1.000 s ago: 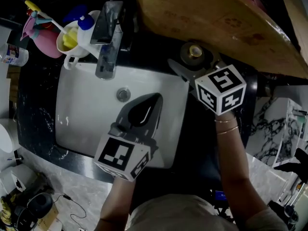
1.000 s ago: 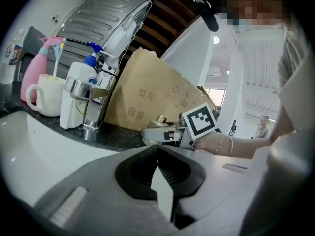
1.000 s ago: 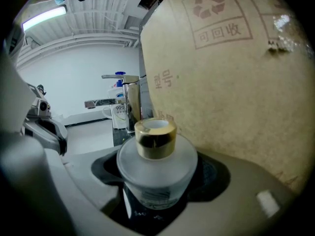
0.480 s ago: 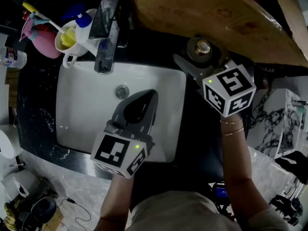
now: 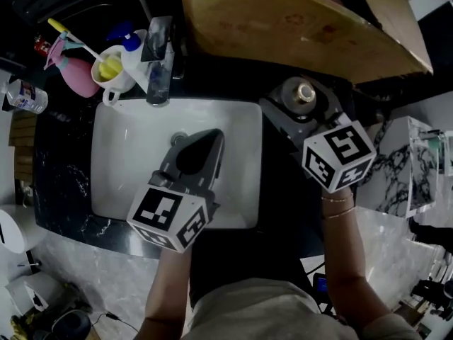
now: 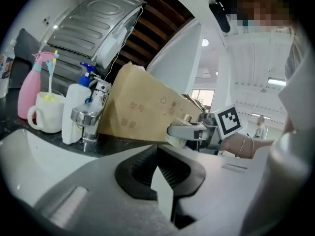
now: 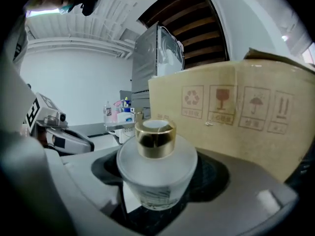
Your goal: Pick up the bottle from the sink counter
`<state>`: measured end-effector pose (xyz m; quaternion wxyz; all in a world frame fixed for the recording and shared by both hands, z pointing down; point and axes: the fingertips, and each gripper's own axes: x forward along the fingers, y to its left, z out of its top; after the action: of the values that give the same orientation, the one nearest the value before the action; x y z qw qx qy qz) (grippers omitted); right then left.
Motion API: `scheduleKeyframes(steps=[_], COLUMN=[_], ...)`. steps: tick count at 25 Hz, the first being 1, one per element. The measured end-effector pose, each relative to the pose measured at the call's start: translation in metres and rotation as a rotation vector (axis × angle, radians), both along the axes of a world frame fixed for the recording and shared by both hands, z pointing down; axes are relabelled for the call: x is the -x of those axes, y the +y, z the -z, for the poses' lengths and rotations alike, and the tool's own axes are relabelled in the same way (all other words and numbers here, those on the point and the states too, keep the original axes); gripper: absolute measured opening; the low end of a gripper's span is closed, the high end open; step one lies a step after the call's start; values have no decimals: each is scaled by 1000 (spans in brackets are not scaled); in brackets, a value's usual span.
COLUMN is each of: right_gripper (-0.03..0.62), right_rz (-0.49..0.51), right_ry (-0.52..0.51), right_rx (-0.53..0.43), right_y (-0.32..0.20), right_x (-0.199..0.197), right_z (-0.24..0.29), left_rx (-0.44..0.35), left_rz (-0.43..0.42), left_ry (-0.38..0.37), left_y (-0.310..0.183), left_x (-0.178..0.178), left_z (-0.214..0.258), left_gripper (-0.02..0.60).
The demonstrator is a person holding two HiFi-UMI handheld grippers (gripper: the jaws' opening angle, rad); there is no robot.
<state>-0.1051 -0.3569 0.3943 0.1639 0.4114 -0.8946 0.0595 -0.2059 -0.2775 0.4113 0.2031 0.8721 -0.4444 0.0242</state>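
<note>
Sink (image 5: 127, 161): white basin set in a dark counter (image 5: 62, 172).
Bottle (image 5: 306, 93): frosted glass, gold cap, upright just right of the sink, pinched between the right gripper's (image 5: 300, 109) jaws.
Left gripper (image 5: 199, 147): above the sink, jaws pressed together, nothing between them.
Cardboard box (image 5: 283, 20): behind the sink.

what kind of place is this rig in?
Most likely a bathroom or washroom vanity: a white basin sunk in a dark counter, a chrome tap behind it, a mug and pink spray bottle beside.
</note>
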Motion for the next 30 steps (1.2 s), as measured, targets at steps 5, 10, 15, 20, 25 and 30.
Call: scheduleKeyframes(steps=[5,10,15,20,25,30], right_gripper=[334,336,334,335,336,334], right_rz=[-33,-60,-67,-49,-7,38], right_ry=[-13,-24,-41,-53,-43,-93], right_rx=[4,-16,-27,-59,-94,-121], right_y=[32,56,69,79,94,113], right_x=[-15,-34,-52,-65,-74,-77], right_z=[14,32,44,61,74,88], left_rx=[-47,-82,-100,-142,-187,-218], left_rz=[-40,-61,-65,-63,-58,-68], left_ry=[-12,-21,-45,-68,-95,-94], left_y=[8,17,27,33,41,52], left_x=[-6,-15,-23,-37,-52,-72], left_z=[23,38,48,65,82,99], left_gripper=[5,5,5,5,5,5])
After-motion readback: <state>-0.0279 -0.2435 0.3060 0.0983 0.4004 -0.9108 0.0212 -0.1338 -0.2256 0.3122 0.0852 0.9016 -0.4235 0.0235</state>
